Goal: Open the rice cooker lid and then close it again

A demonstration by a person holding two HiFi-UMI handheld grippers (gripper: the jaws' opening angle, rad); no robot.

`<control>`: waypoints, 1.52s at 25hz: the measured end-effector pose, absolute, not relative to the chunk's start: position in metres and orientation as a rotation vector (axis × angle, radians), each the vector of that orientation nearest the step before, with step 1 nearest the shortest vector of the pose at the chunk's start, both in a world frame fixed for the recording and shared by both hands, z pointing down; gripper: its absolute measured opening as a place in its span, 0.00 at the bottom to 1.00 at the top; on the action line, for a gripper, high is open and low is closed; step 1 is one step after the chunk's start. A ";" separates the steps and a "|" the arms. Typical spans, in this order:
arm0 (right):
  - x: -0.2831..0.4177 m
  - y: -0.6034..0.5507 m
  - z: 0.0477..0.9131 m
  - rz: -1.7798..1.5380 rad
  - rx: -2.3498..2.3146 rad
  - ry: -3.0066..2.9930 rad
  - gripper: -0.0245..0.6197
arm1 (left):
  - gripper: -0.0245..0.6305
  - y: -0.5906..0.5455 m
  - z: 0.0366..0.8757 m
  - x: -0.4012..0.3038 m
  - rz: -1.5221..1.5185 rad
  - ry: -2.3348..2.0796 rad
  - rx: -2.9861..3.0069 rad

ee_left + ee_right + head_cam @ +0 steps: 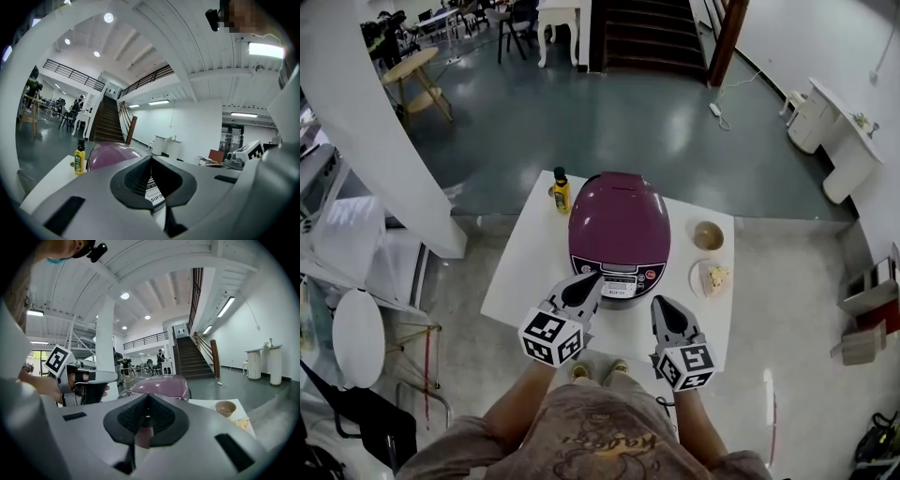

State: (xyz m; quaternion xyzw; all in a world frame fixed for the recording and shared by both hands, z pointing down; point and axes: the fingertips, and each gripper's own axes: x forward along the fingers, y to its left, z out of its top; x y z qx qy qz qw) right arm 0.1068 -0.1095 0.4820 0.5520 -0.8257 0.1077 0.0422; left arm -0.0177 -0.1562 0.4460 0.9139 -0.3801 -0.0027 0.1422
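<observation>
Left tongs and right tongs, both pressed together, empty, hover near the rice cooker, lid shut; opening awaits, probably by pressing its front release.

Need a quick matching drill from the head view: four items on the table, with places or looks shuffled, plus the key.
Things:
1. rice cooker
2. bottle
3. bowl
4. plate

Descriptions:
A. yellow, upright at the far left of the table, beside the cooker
B. purple, lid down, in the middle of the table
C. right of the cooker, on the side nearer the person, with food on it
D. tan, right of the cooker, farther from the person

Pairs: 1-B, 2-A, 3-D, 4-C
</observation>
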 end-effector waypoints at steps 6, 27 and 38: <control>0.121 -0.120 0.478 0.320 1.660 -2.549 0.04 | 0.07 -0.166 0.444 -0.007 0.028 -1.155 2.627; 0.134 -0.142 0.482 0.325 1.613 -2.594 0.04 | 0.07 -0.204 0.485 0.029 0.509 -1.144 2.651; 0.137 -0.146 0.481 0.333 1.603 -2.608 0.04 | 0.07 -0.204 0.495 0.032 0.605 -1.132 2.594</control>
